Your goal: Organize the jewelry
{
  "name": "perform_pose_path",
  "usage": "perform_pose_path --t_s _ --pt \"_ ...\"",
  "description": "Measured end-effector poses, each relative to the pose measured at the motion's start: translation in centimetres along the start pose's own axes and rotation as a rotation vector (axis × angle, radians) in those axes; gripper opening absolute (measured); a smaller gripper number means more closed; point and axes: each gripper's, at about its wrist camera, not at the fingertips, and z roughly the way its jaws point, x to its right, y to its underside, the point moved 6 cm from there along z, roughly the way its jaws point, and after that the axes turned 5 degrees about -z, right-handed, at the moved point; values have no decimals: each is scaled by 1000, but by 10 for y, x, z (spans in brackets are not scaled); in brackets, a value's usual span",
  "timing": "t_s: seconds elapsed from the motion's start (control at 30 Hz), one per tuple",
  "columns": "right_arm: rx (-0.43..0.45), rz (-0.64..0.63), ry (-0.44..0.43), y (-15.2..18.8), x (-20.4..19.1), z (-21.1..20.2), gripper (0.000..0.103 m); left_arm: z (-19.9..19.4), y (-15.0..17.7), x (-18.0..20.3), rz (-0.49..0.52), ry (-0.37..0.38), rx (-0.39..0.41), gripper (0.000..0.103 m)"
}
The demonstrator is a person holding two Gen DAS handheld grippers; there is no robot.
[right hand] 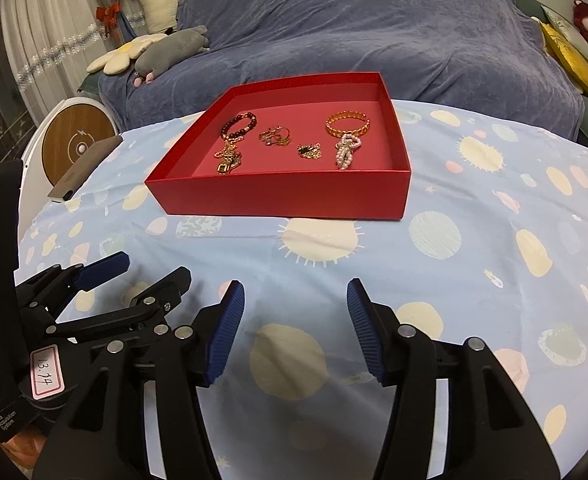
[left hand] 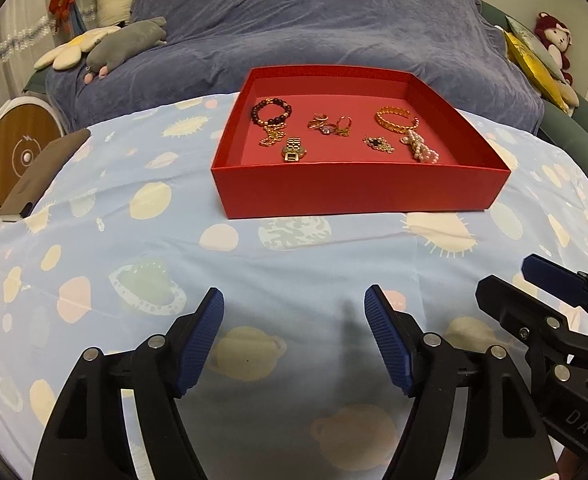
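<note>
A shallow red box (left hand: 358,188) (right hand: 286,196) stands on the planet-print cloth. Inside lie a dark bead bracelet (left hand: 271,111) (right hand: 238,124), a gold watch (left hand: 294,150) (right hand: 227,164), gold rings (left hand: 330,124) (right hand: 275,136), a black-and-gold brooch (left hand: 380,144) (right hand: 309,151), a gold bangle (left hand: 397,119) (right hand: 348,125) and a pearl piece (left hand: 421,148) (right hand: 347,151). My left gripper (left hand: 294,340) is open and empty, well short of the box. My right gripper (right hand: 296,330) is open and empty beside it; it also shows in the left wrist view (left hand: 510,280).
A blue cloth with planets (left hand: 174,260) (right hand: 494,260) covers the table. A brown phone-like slab (left hand: 42,176) (right hand: 86,168) lies at its left edge near a round white-and-wood device (left hand: 18,152) (right hand: 78,136). A blue-covered sofa (left hand: 314,28) with plush toys stands behind.
</note>
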Motion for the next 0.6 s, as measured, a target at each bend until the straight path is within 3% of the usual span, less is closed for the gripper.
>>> perform_pose_path --t_s 0.1,0.13,0.3,0.6 --pt "35 49 32 -2 10 -5 88 1 -2 -7 -38 -10 -2 83" --pt "44 57 37 -3 11 -6 91 0 -2 -8 -44 -14 4 84" --pt "48 13 101 -4 10 -5 92 -5 -5 -5 -1 -52 38 85" --pt "52 8 97 -4 8 -6 94 -6 -7 -7 -2 -57 44 85"
